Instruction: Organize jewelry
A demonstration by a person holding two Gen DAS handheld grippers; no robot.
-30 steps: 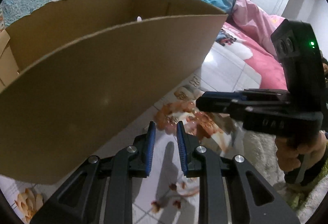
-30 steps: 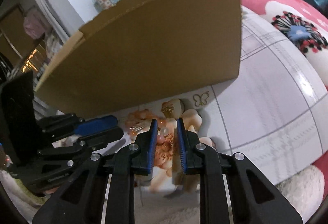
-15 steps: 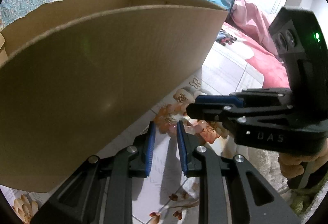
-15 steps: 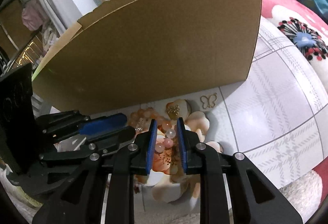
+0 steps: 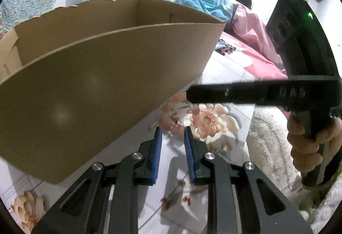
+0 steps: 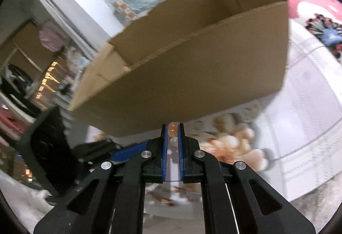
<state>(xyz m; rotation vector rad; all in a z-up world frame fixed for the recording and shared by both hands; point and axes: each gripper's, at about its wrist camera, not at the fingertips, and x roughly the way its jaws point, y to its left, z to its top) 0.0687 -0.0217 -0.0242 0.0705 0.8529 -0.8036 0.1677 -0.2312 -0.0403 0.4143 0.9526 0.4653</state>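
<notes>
A strand of pale orange and pink beads (image 5: 171, 121) lies on the flower-patterned floor tile just ahead of my left gripper (image 5: 172, 133), which stands slightly open with nothing between its blue pads. My right gripper (image 6: 172, 129) is closing its jaws, and two beads (image 6: 172, 129) of the strand sit pinched between its pads at the tips. In the left wrist view the right gripper (image 5: 191, 96) reaches in from the right above the strand, which hangs from its tip to the floor. An open cardboard box (image 5: 106, 84) (image 6: 192, 73) stands right behind the beads.
A person's hand (image 5: 310, 144) holds the right gripper's handle. A white fluffy rug (image 5: 269, 137) lies on the right. A person lies on pink bedding (image 5: 252, 33) behind the box. The floor tile (image 6: 310, 95) stretches to the right of the box.
The right jaws have narrowed onto the beads and the right gripper has lifted a little. The left gripper has edged toward the strand, its gap unchanged.
</notes>
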